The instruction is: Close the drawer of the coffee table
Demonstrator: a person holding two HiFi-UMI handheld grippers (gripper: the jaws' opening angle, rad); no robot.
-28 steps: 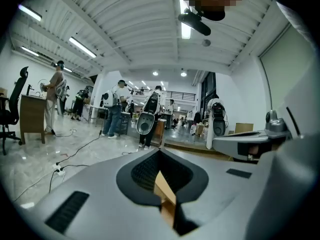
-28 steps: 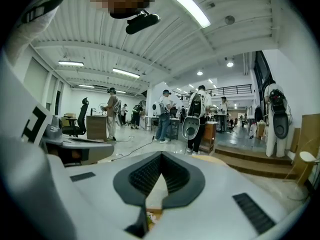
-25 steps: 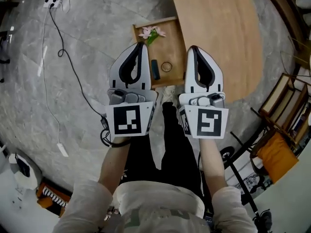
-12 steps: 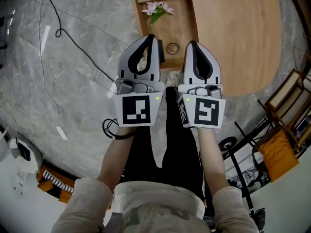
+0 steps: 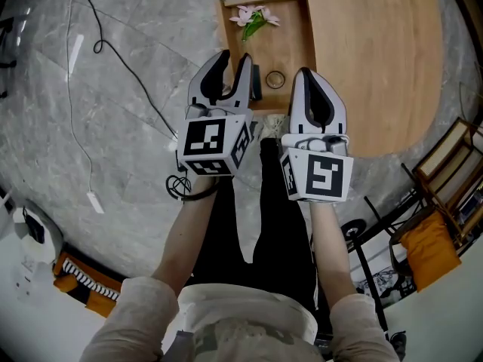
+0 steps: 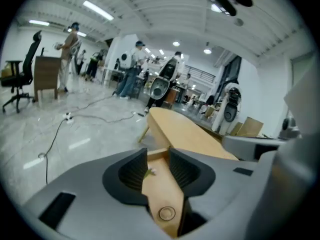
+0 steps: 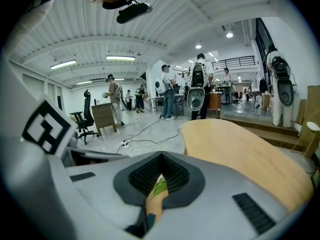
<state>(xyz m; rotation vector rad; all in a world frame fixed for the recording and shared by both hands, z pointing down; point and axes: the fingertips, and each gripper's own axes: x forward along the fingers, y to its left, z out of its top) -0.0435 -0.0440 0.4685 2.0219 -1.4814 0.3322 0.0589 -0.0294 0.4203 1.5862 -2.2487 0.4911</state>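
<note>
The shallow light-wood drawer (image 5: 290, 47) stands pulled out from the side of the oval light-wood coffee table (image 5: 370, 59), wide open over the grey stone floor (image 5: 128, 134). Inside it lie a pink flower sprig with a green stem (image 5: 253, 16) near the far wall, and a small dark ring (image 5: 275, 80) and a slim dark object (image 5: 256, 83) near the near end.

The left gripper (image 5: 232, 60) hovers over the drawer's near end; its jaws are parting, with nothing pinched between them, and the left gripper view shows only the drawer floor and the ring through the gap. The right gripper (image 5: 304, 74) hangs just beside it, over the drawer's near right corner by the table edge, with its jaw tips pressed together on nothing.

A black cable (image 5: 124, 66) trails across the floor to the left
</note>
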